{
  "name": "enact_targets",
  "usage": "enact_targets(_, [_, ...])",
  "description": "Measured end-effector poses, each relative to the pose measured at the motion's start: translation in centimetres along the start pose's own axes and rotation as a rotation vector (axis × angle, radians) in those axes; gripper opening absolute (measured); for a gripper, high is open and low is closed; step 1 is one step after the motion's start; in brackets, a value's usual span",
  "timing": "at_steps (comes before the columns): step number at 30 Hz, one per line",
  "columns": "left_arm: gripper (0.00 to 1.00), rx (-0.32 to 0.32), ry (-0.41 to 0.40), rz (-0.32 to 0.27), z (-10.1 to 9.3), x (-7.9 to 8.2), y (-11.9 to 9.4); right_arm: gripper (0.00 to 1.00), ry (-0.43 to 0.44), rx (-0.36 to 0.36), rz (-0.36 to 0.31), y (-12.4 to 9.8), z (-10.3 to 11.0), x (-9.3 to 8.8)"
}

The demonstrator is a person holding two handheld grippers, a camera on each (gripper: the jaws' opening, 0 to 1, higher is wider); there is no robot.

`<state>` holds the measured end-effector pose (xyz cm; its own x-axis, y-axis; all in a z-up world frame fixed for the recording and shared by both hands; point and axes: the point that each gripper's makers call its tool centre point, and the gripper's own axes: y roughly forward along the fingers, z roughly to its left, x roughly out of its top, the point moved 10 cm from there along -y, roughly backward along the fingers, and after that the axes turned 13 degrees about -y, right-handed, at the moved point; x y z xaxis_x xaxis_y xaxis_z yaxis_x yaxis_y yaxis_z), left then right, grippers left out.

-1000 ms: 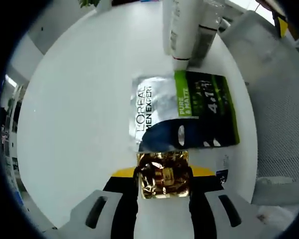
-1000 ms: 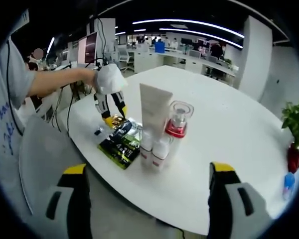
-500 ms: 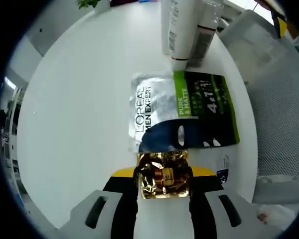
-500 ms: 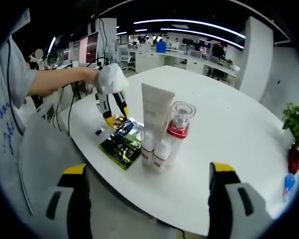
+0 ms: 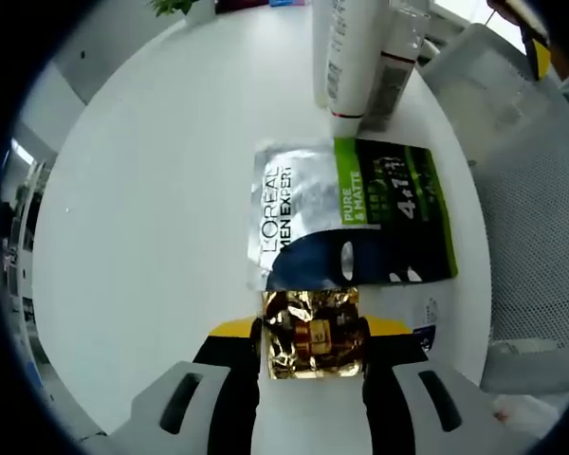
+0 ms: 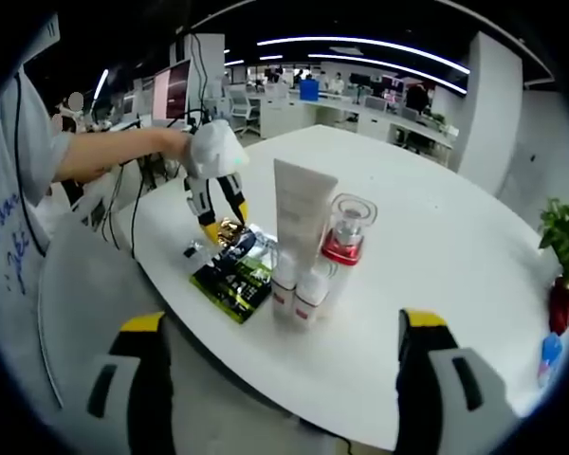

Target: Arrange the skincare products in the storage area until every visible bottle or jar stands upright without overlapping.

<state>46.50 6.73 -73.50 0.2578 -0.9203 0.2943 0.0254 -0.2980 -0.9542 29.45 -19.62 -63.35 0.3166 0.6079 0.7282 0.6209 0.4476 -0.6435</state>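
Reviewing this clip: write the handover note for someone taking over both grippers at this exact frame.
Left gripper: shut on the gold packet, at the table edge nearest the person, beside the flat L'Oreal sachet.
Right gripper: open, empty, held back off the table.
Done: white tube, a smaller white bottle beside it and the red-collared clear bottle stand upright together.
Left: place the gold packet clear of the sachet, which still lies flat.

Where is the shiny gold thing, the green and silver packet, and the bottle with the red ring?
shiny gold thing (image 5: 313, 333), left gripper view, middle of its crinkled top.
green and silver packet (image 5: 356, 210), left gripper view, the green stripe.
bottle with the red ring (image 6: 339, 250), right gripper view, the red collar.
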Motion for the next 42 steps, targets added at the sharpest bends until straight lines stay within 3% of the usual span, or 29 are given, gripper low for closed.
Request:
enact_targets(13, [0.48,0.056,0.002,-0.028,-0.13,-0.10,-0.32,1.00,-0.013,0.011,0.000,-0.01,0.38,0.16])
enact_targets(42, [0.51,0.090,0.002,-0.035,-0.63,-0.21,-1.01,1.00,-0.018,0.010,-0.014,-0.27,0.63,0.19])
